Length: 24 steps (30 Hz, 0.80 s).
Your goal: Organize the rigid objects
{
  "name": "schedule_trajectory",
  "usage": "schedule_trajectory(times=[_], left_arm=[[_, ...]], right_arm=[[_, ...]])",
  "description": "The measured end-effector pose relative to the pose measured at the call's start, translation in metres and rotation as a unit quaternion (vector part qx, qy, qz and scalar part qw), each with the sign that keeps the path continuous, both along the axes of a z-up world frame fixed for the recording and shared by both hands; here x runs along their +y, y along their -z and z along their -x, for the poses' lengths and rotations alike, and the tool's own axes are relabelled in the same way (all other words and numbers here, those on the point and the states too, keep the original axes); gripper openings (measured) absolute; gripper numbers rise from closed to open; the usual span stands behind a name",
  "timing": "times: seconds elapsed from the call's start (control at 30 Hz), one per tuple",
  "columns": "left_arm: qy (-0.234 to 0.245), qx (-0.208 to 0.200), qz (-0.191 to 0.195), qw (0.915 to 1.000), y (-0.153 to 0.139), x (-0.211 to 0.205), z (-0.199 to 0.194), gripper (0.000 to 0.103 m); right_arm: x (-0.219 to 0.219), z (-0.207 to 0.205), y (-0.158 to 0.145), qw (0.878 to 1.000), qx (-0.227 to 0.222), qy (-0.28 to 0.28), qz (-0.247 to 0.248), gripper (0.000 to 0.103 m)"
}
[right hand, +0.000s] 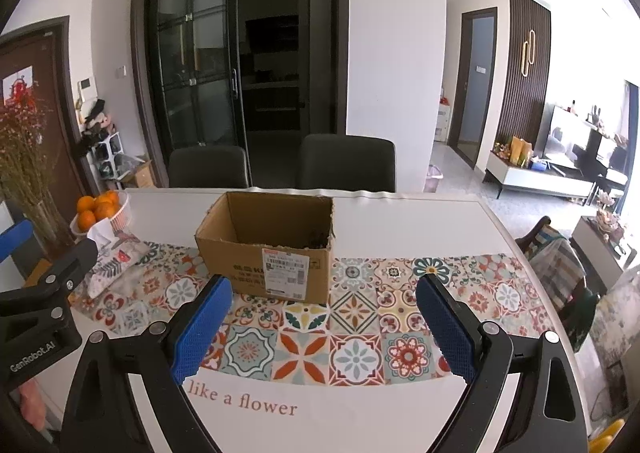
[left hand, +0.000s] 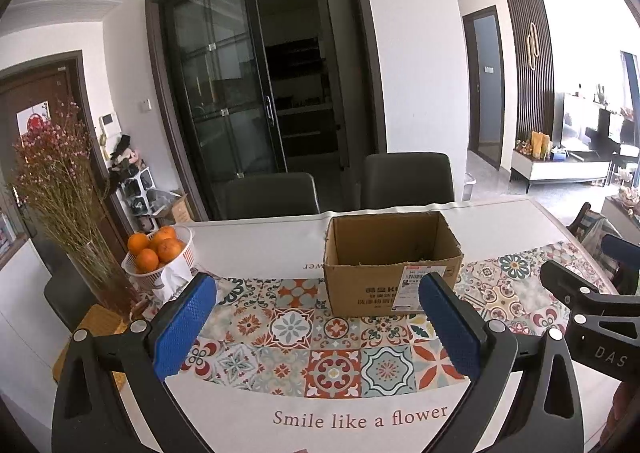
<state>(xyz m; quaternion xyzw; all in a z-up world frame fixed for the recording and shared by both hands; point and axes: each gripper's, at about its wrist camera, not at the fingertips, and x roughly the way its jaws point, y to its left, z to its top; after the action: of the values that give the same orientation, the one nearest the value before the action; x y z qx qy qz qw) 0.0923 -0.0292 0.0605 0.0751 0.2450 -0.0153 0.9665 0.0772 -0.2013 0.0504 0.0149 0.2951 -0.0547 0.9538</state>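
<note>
both claws hover over the near edge of the table (left hand: pixel 256 241), spread wide with nothing between them. the left claw (left hand: pixel 316 323) shows two blue pads (left hand: pixel 182 327) well apart over the tiled runner (left hand: pixel 280 353); the right claw (right hand: pixel 322 329) is just as wide, its pads (right hand: pixel 202 327) framing the runner too. each claw shows at the edge of the other's view, so they sit side by side.

the box (left hand: pixel 390 263) stands upright and open-topped on the far part of the runner, a white label (right hand: pixel 286 273) on its near face. its inside is mostly bare cardboard; something dark lies in the back right corner, too small to tell.

a bowl (left hand: pixel 160 257) of oranges and a vase (left hand: pixel 100 277) of dried flowers stand at the table's left end, well apart from the box. two chairs (right hand: pixel 348 163) sit behind the table.
</note>
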Motion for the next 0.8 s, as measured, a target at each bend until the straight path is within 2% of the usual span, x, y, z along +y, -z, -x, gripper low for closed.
schedule_trajectory(times=[0.8], left_arm=[[-0.004, -0.006, -0.001, 1.0, -0.0065, -0.0019, 0.0041, 0.103]], right_arm=[[-0.0022, 0.0008, -0.0041, 1.0, -0.004, -0.002, 0.0, 0.094]])
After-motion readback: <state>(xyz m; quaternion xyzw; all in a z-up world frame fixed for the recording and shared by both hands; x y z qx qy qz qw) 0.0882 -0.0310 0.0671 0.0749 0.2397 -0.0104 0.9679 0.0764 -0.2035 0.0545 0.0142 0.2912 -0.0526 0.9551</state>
